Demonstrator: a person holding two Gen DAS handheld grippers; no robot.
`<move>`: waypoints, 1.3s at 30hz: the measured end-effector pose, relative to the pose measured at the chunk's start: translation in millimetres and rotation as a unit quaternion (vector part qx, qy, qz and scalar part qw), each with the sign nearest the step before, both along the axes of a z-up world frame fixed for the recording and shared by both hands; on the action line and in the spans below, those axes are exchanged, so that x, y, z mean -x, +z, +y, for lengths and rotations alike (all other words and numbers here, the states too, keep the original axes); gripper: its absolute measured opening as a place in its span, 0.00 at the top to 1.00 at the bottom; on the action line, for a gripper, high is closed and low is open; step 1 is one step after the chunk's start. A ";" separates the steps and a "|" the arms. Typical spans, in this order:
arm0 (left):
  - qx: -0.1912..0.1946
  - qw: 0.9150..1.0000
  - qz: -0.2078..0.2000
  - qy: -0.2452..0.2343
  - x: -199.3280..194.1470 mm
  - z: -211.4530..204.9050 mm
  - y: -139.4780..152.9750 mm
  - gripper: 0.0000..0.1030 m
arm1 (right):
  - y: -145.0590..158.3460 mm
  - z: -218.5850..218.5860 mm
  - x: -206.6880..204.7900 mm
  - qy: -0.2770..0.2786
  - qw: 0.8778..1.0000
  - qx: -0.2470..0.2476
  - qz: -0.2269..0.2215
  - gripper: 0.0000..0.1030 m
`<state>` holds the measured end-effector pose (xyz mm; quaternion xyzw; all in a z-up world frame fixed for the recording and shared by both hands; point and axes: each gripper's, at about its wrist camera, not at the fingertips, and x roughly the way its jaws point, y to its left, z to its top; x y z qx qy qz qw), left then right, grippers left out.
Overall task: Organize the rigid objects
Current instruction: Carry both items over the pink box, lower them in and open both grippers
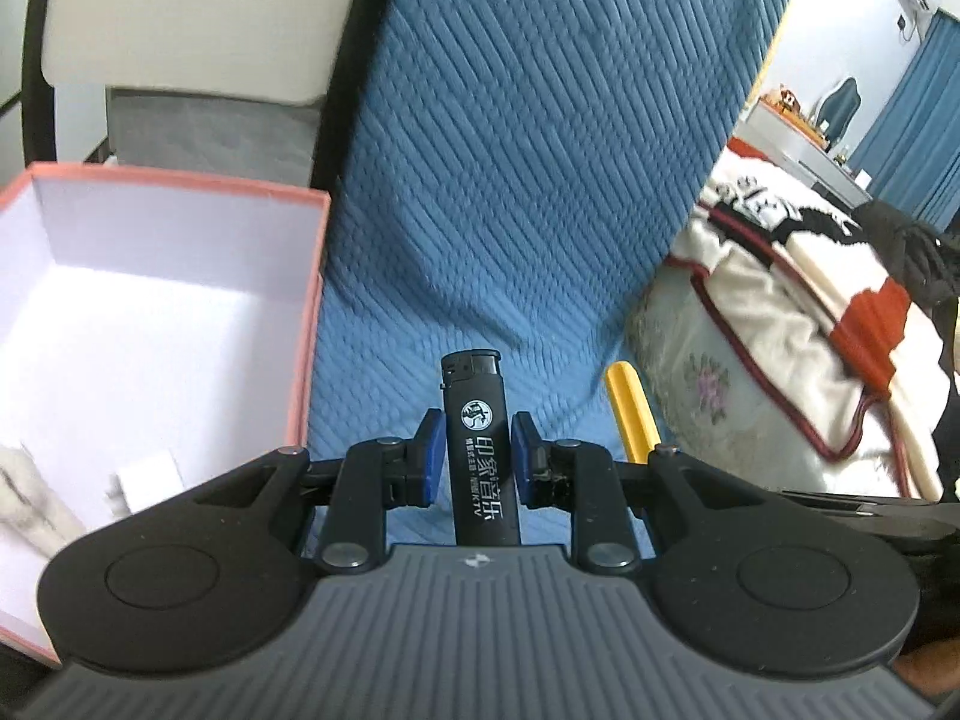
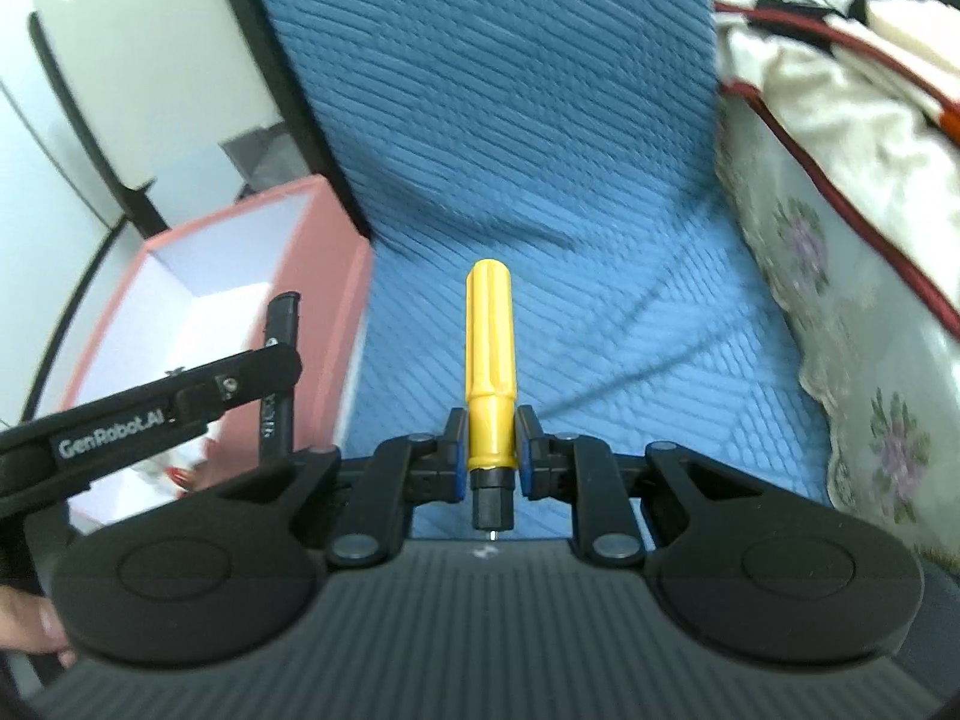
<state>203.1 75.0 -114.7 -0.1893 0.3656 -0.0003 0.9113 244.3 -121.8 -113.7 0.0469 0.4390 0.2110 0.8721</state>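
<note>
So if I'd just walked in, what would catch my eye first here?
Probably the black lighter pinched in the left gripper, and the yellow screwdriver clamped by its handle in the right gripper, both held above a blue quilted cushion. Next, the open pink box with its white inside, just left of the lighter.

The left tool (image 1: 478,459) grips a black lighter (image 1: 480,450) between its blue pads (image 1: 433,456), the lighter's cap pointing to 12 o'clock over a blue quilted cover (image 1: 528,150). A pink box (image 1: 309,324) with a white inside sits at 9 o'clock. A yellow handle (image 1: 630,411) shows at 2 o'clock of the lighter.
</note>
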 end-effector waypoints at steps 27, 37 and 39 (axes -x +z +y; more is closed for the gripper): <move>-0.007 0.996 -0.034 0.086 37.6 159.3 93.4 0.74 | 99.2 158.2 5.9 0.117 0.992 -0.025 -0.052 0.81; 0.005 0.994 0.024 0.109 47.1 208.1 34.8 0.74 | 48.6 214.2 -0.9 0.138 0.990 -0.010 -0.004 0.81; 0.009 0.993 0.039 0.110 46.4 213.6 18.9 0.74 | 35.5 222.3 -3.9 0.140 0.990 -0.006 0.011 0.81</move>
